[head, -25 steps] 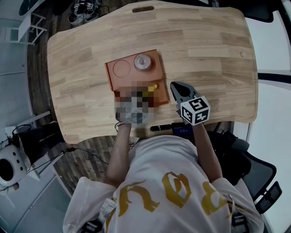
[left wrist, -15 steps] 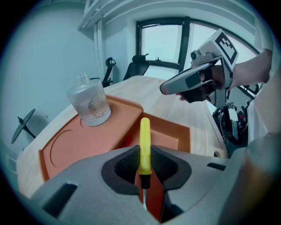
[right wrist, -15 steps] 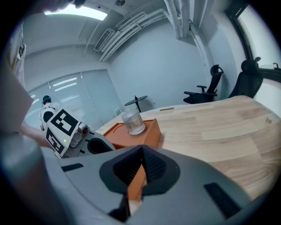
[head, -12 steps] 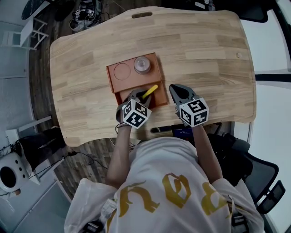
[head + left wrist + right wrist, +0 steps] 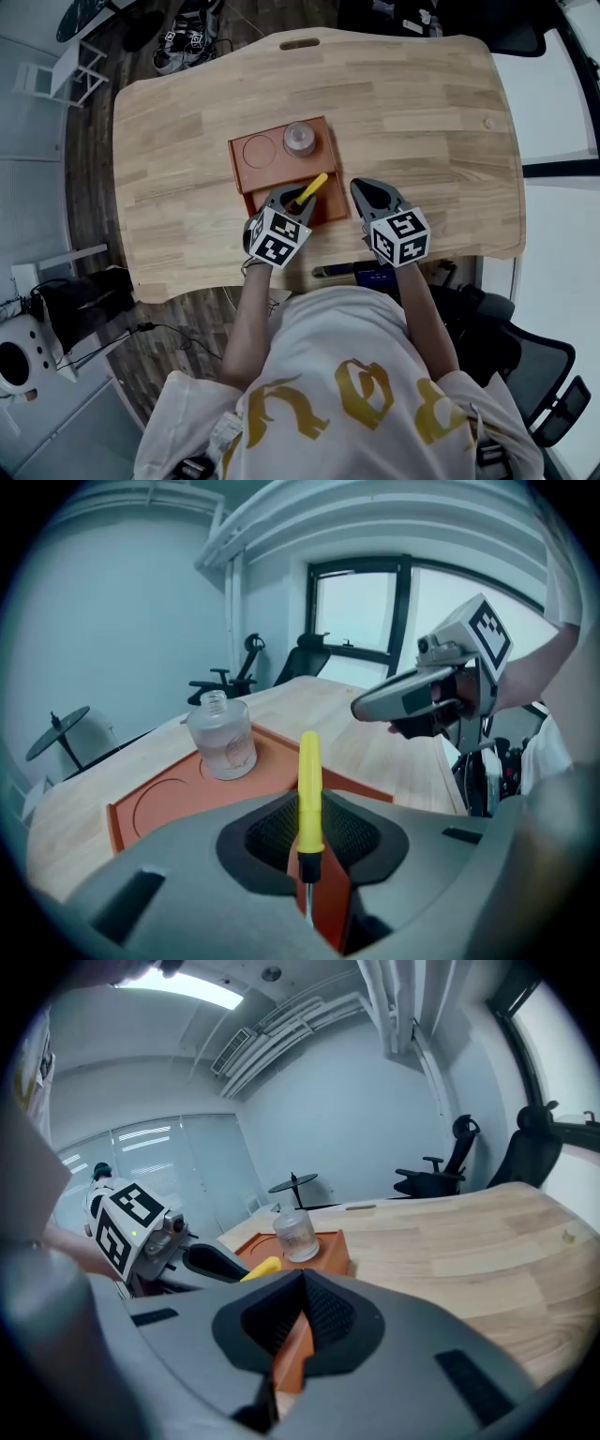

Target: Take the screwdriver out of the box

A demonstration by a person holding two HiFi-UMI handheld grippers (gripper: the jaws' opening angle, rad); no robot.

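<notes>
Head view: a person in a white shirt with yellow print stood at the near edge of a pale wooden table, holding a two-jaw gripper in each hand. An orange box lay flat on the table in front of them. Its far half had a round recess on the left and a small clear glass bottle standing upright on the right.

The left gripper was over the near part of the box. Its jaws were closed on a screwdriver with a yellow handle. The handle stuck out past the jaws and slanted away to the right, above the box's near compartment.

Seen from the left gripper view, the jaws pinched the screwdriver at the dark collar where the yellow handle met the thin metal shaft. The handle pointed up and away, and the shaft ran down between the jaws. Its tip was hidden, so whether it was clear of the box could not be told.

The right gripper was over the table just beside the box's right edge, near the left gripper but apart from it. In the right gripper view its jaws were pressed together with nothing between them. The box's orange wall showed beyond them.
</notes>
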